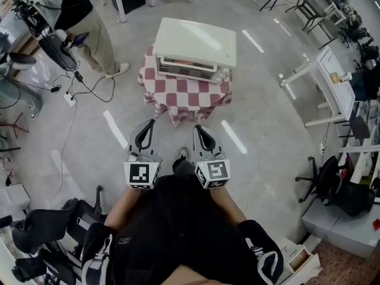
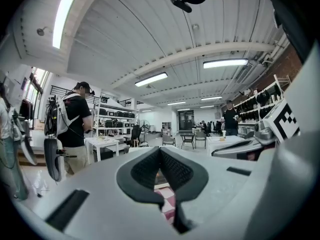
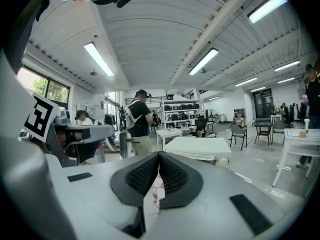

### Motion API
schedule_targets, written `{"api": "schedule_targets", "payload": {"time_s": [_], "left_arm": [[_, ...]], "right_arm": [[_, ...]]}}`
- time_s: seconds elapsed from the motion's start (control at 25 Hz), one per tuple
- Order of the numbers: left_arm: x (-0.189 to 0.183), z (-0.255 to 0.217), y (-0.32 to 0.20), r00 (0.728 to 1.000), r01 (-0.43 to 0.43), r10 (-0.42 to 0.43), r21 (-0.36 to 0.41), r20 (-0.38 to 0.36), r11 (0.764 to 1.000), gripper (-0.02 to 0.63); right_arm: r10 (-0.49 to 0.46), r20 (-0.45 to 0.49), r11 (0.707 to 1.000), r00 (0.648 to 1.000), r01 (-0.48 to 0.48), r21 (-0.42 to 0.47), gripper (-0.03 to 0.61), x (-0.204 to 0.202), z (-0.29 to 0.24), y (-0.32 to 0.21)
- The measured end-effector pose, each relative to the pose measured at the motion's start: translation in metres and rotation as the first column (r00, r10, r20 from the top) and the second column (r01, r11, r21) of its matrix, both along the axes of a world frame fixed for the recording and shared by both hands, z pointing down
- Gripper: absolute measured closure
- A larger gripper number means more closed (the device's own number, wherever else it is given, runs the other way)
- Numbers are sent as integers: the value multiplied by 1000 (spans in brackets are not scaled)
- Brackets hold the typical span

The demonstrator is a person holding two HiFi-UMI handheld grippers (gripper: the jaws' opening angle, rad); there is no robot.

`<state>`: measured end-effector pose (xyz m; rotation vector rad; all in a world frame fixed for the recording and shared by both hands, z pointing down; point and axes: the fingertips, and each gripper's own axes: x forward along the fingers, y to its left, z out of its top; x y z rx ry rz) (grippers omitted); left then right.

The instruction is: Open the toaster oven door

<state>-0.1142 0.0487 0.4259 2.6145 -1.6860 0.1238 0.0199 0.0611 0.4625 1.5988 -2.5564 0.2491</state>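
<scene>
Head view: boxy cream metal toaster oven [image 1: 196, 46] at twelve o'clock on red-and-white checked cloth [image 1: 184, 95]; at six, left gripper [image 1: 152, 122] and right gripper [image 1: 196, 127], ribbed pads [image 2: 175, 170] pressed together, empty.

Operator, as seen from beside: is wearing a black top [image 1: 172, 230].
Left gripper [image 1: 151, 123]: pale grey shell is framing black, dot-textured pads [image 2: 145, 171]; white marker cube [image 1: 142, 174] is showing a black square pattern.
Right gripper [image 1: 197, 127]: is wearing the same grey shell, black pads [image 3: 142, 176] and its own cube [image 1: 213, 172].
</scene>
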Motion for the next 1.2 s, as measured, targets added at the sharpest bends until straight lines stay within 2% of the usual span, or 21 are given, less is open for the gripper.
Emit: {"api": "schedule_targets", "payload": {"time_s": [0.28,0.56,0.84,1.2], "left_arm": [[37,7,-61,999,38,-36,-75,26,996,605],[51,23,-115,996,69,-61,-124,70,990,606],[43,47,-179,995,86,-74,-183,72,979,605],[29,89,-261,994,80,-53,-294,101,953,603]], "right_arm": [[-60,14,998,998,60,-17,552,38,-1,-53],[-75,23,997,997,76,-35,552,59,7,-95],[-81,8,995,997,81,-57,552,57,17,-133],[-53,-4,996,999,52,-77,552,46,26,-201]]}}
